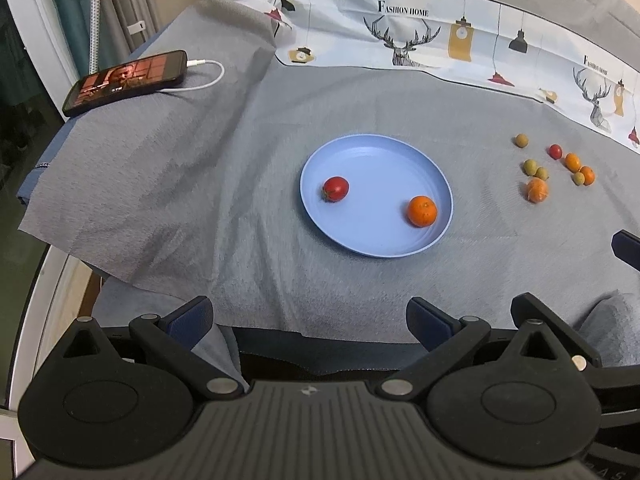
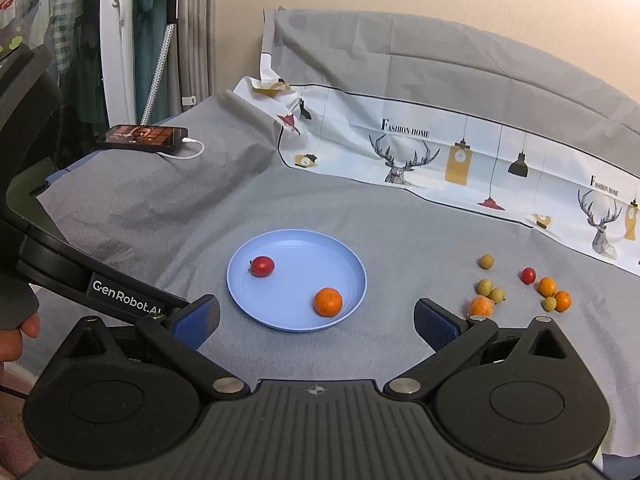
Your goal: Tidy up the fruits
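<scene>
Right wrist view: both grippers, left gripper [image 1: 310,318] and right gripper [image 2: 316,320], hold their fingers spread and empty, while the small round loose fruits [image 2: 520,290] right of the shallow round blue plastic plate [image 2: 296,322] could roll across the soft grey cloth [image 2: 400,240] if nudged.

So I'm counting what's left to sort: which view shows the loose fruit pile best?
The right wrist view: the loose fruit pile sits nearer the middle, pieces spread apart. In the left wrist view the pile sits small and squeezed near the right edge.
</scene>
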Available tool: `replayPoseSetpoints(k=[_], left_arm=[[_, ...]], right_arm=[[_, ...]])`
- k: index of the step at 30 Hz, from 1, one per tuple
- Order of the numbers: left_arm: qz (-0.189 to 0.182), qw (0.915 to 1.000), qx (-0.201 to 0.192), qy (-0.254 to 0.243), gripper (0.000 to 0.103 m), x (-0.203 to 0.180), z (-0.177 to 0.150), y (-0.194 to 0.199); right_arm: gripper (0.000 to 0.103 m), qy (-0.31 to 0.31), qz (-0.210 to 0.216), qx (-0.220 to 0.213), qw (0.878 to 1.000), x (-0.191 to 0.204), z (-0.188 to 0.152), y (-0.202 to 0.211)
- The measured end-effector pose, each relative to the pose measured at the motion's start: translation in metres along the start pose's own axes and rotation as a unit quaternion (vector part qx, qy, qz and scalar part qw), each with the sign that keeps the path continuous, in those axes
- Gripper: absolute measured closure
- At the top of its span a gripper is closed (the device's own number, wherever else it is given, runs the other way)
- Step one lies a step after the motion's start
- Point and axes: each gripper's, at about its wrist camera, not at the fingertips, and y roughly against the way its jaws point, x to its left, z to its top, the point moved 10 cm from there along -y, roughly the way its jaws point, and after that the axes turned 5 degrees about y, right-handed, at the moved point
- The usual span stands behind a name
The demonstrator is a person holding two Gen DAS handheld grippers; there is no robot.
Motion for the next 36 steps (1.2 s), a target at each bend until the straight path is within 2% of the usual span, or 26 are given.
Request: replayPoseSetpoints(k=[14,23,26,30,36], left_arm=[[0.014,0.9994,0.027,-0.019,0.0,-0.012,0.004,-0.023],[0.013,0.9977,0.05,-0.044,0.0,-0.033,0.011,-0.042],[0.012,0.9966,0.058,-0.057,0.0,-0.047,0.017,-0.05],[0.004,0.995,0.074,-0.067,0.0,-0.072,0.028,-0.064],[0.004,0.9924,0.085,-0.089,0.0,-0.116,0.055,-0.088]], right_arm=[[0.001,-0.02,0.012,0.03,0.999,-0.008,-0.011,-0.025],[0.001,-0.059,0.004,0.048,0.997,-0.035,-0.024,-0.046],[0.001,-0.085,-0.017,0.05,0.995,-0.059,-0.032,-0.052],[0.001,-0.117,-0.079,0.046,0.989,-0.112,-0.046,-0.061],[0.001,-0.173,-0.181,0.051,0.967,-0.221,-0.08,-0.097]])
